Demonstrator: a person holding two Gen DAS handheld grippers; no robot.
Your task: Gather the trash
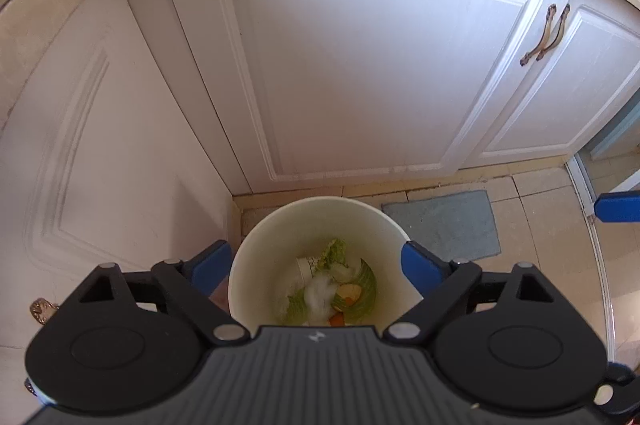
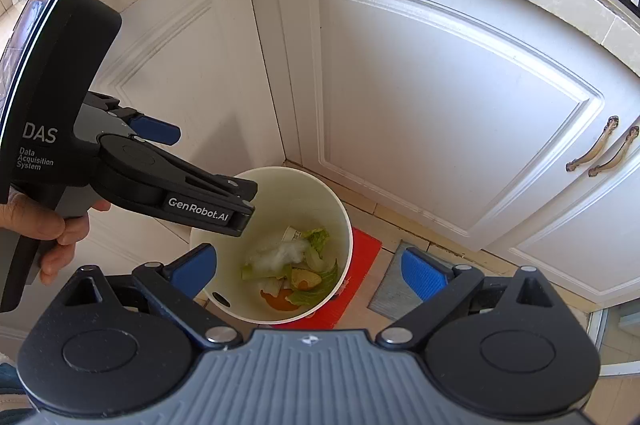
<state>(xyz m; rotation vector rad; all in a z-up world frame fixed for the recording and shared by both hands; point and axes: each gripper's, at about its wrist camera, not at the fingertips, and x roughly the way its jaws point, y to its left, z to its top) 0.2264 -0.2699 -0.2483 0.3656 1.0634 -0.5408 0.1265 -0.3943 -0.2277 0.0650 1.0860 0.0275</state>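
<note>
Both tools hang above a white bin in the floor's cabinet corner. The left tool and right tool are spread apart and empty. Scraps lie inside, seemingly dropped.

The bin looks like smooth matt cream plastic. Each gripper — left, right — has matt black plastic arms, ribbed blue pads and bright metal pins. Cabinet doors are painted white with a faint grain; their handles look like aged brass. The floor mat is grey cloth.
</note>
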